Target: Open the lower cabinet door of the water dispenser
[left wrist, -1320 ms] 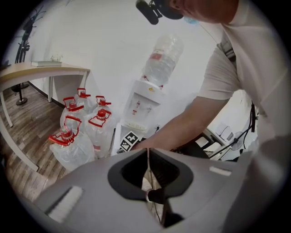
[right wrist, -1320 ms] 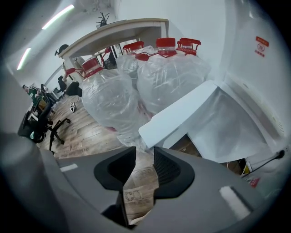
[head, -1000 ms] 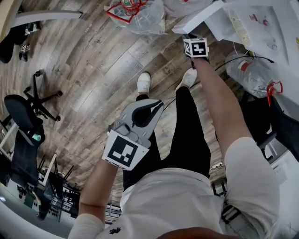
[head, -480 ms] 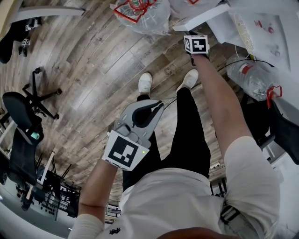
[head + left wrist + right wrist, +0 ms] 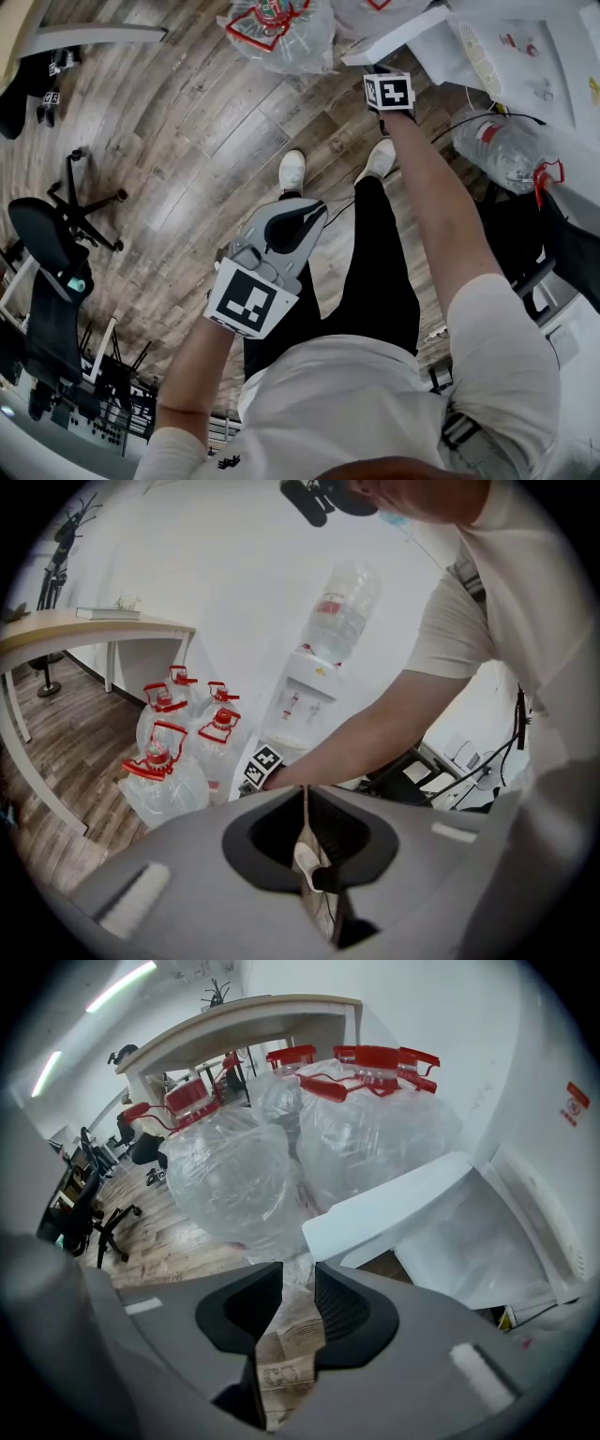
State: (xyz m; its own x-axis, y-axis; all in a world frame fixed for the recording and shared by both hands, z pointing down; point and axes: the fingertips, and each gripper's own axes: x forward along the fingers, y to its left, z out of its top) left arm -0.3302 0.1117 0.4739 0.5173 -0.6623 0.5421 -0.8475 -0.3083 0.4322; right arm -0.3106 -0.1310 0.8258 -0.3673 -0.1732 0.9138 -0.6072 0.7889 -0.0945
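Observation:
The water dispenser stands against the wall with a clear bottle on top. Its white lower cabinet door is swung open, and the hollow of the cabinet shows behind it. In the head view the door's edge lies just beyond my right gripper. The right gripper points steeply down beside the door's near edge, jaws open with only floor between them. My left gripper hangs over the person's legs, away from the dispenser. In its own view the left gripper has its jaws shut on nothing.
Several bagged water jugs with red caps crowd the floor left of the door. Another clear bottle lies right of the dispenser near black cables. A desk stands by the wall. Office chairs are far left on the wooden floor.

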